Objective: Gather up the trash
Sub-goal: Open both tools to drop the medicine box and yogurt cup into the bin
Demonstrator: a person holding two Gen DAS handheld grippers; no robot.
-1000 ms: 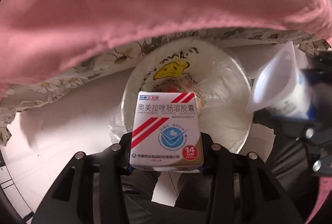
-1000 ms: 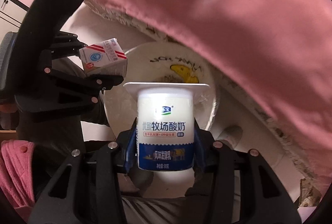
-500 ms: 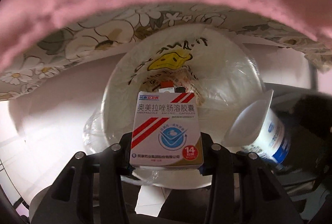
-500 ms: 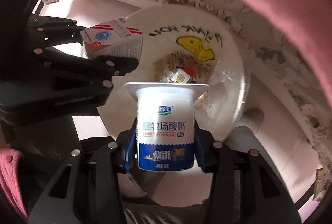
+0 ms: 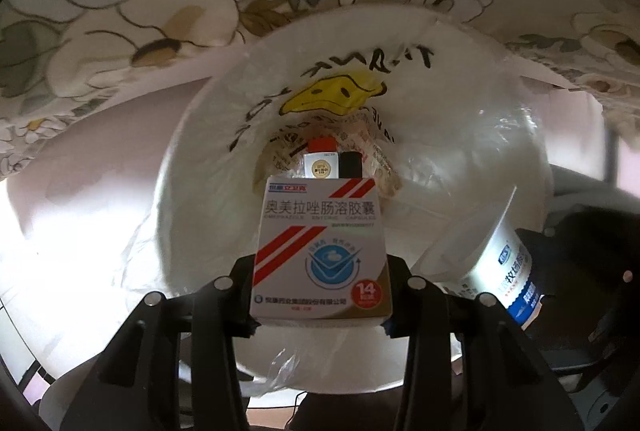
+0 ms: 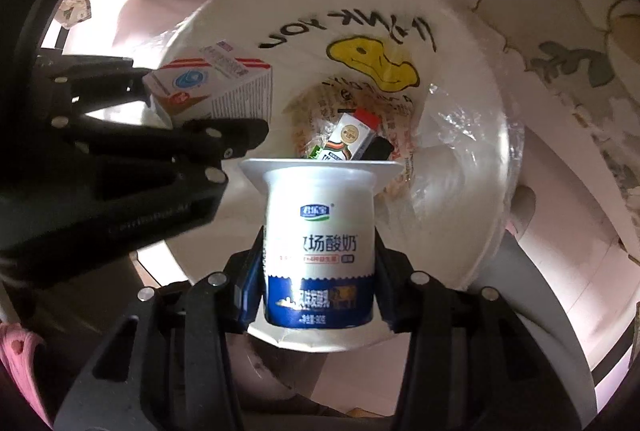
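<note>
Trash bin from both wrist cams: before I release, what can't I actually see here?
- Bin bottom: both views, mostly covered by the medicine box and yogurt cup held in front.
- Trash already inside: small, partly hidden; labels unreadable.
- Yogurt cup's contents: neither view shows inside.
- Bin's outside and floor beneath: cut off by the gripper bodies at the lower edge.

Yogurt cup (image 5: 496, 263) partly behind tongs arm; bin (image 6: 460, 31) trash partly hidden.

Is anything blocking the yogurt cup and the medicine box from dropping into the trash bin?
Nothing visible does. The yogurt cup and medicine box sit over the open trash bin; only old wrappers lie at its bottom.
</note>
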